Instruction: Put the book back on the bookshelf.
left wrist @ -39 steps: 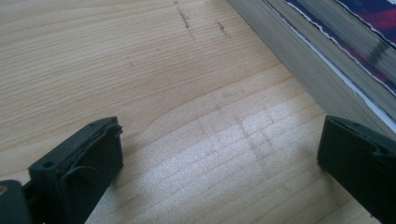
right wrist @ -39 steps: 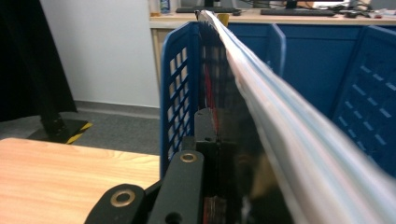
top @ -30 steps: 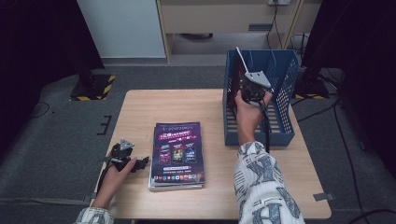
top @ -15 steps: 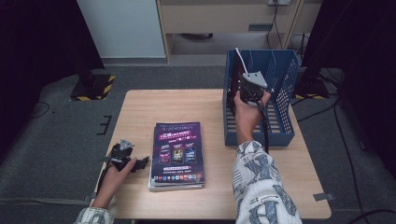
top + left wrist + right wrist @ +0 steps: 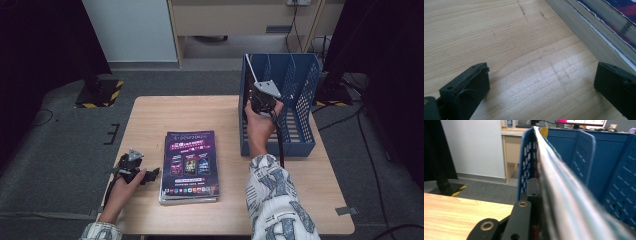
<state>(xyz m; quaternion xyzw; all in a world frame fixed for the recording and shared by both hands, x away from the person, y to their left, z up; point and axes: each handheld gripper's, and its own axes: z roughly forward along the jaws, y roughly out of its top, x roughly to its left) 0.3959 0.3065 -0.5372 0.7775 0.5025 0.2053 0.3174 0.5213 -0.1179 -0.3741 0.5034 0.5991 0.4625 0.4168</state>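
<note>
1. The right hand-held gripper (image 5: 263, 102) is raised over the near-left slot of the blue file rack (image 5: 305, 142), which stands at the table's (image 5: 150, 115) right side.
2. The right gripper view shows its jaws clamped on a thin magazine (image 5: 564, 192), held on edge. The sheet runs away from the camera, close alongside the rack's left perforated wall (image 5: 527, 162).
3. From above, that magazine is a pale sliver (image 5: 251, 75) rising from the gripper toward the rack's far-left corner.
4. Key relation: the magazine's long axis lies parallel to the rack's dividers (image 5: 585, 157), with its plane upright. The slot lies directly below and ahead of the gripper. Judgement: the next move is a straight lowering into that slot, with little turning needed.
5. Risk, as a judgement: the sheet is floppy and its far end could catch on the wall's top edge.
6. The left hand-held gripper (image 5: 131, 167) rests low on the table, just left of the stack of magazines (image 5: 190, 165).
7. The left gripper view shows its jaws spread apart with bare wood between them. The stack's page edges (image 5: 584, 32) lie just beyond the right jaw.
8. The left hand is nearer to the stack; the right is occupied at the rack.
</note>
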